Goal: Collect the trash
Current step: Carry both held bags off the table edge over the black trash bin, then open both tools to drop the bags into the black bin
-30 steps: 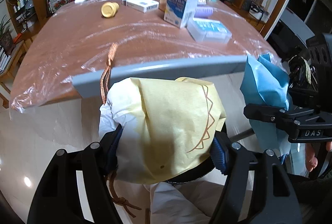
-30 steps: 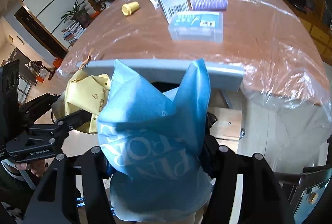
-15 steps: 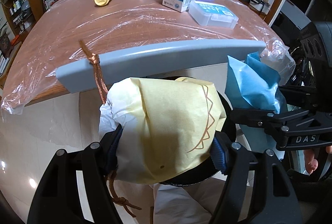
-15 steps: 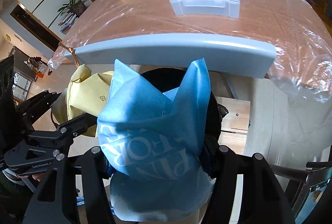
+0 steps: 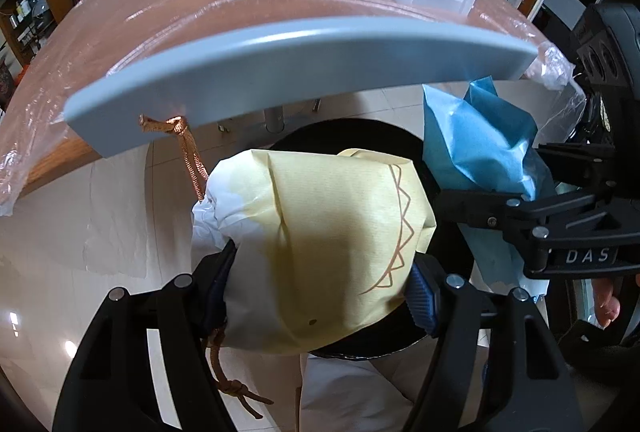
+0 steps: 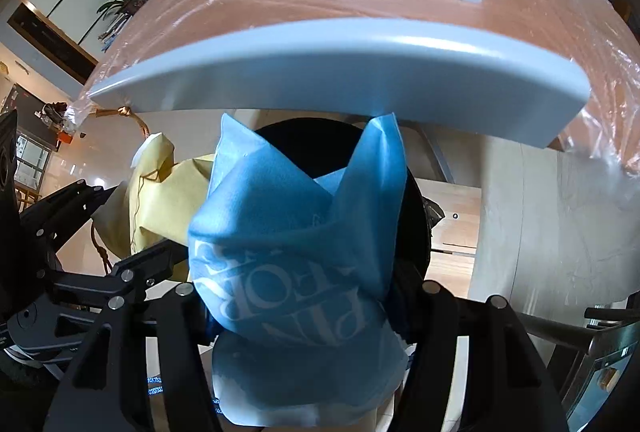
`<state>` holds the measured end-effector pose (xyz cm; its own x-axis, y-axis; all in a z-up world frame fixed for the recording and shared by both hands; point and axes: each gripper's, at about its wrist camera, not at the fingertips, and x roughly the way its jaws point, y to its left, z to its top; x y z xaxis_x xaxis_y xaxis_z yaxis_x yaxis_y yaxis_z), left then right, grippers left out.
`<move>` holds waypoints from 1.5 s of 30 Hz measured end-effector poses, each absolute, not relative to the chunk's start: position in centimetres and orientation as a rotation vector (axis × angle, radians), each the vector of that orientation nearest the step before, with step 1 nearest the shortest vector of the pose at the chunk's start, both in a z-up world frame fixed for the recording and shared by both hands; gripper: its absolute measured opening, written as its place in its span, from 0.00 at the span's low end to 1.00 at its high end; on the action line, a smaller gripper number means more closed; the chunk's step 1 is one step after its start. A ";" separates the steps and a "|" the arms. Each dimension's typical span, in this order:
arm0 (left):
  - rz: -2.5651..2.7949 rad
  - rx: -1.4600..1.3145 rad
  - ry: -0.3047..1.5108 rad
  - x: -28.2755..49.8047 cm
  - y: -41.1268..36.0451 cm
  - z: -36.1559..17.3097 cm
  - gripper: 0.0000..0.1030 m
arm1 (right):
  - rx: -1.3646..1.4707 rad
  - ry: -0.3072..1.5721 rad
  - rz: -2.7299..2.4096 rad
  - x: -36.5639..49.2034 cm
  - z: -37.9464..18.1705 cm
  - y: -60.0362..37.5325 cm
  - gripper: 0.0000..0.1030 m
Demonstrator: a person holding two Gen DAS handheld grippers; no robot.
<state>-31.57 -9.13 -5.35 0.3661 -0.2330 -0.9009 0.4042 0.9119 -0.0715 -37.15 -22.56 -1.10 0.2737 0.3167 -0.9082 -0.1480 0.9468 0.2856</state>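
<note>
Trash in both claws, left claw (image 5: 320, 288) pinching yellow paper bag (image 5: 332, 244), right claw (image 6: 304, 312) pinching blue bag (image 6: 296, 252), both poised over black bin (image 5: 360, 136) beneath grey lid (image 5: 304, 72) — drop-off step, next needing release straight down.

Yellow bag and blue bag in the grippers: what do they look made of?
Yellow bag: looks like matte kraft-type paper, with sharp folds, crumpled white lining and a braided cord handle. Blue bag: probably non-woven fabric or soft paper; it has a matte, faintly fibrous surface, soft creases and white print.
</note>
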 end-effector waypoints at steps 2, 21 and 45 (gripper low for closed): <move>-0.411 0.177 1.132 -31.4 -9.1 -5.7 0.69 | 0.158 1.260 0.307 -37.0 -1.4 -22.5 0.59; -0.425 0.234 1.154 -30.5 -10.8 -7.7 0.71 | 0.149 1.270 0.256 -36.0 -2.5 -21.7 0.60; -0.427 0.212 1.107 -30.5 -10.2 -5.5 0.88 | 0.192 1.184 0.208 -37.1 0.4 -24.0 0.81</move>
<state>-30.53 -10.16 -5.49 0.3776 -0.2270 -0.8977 0.4348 0.8994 -0.0445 -37.14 -24.04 0.41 0.3626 0.2611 -0.8946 -0.0601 0.9645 0.2571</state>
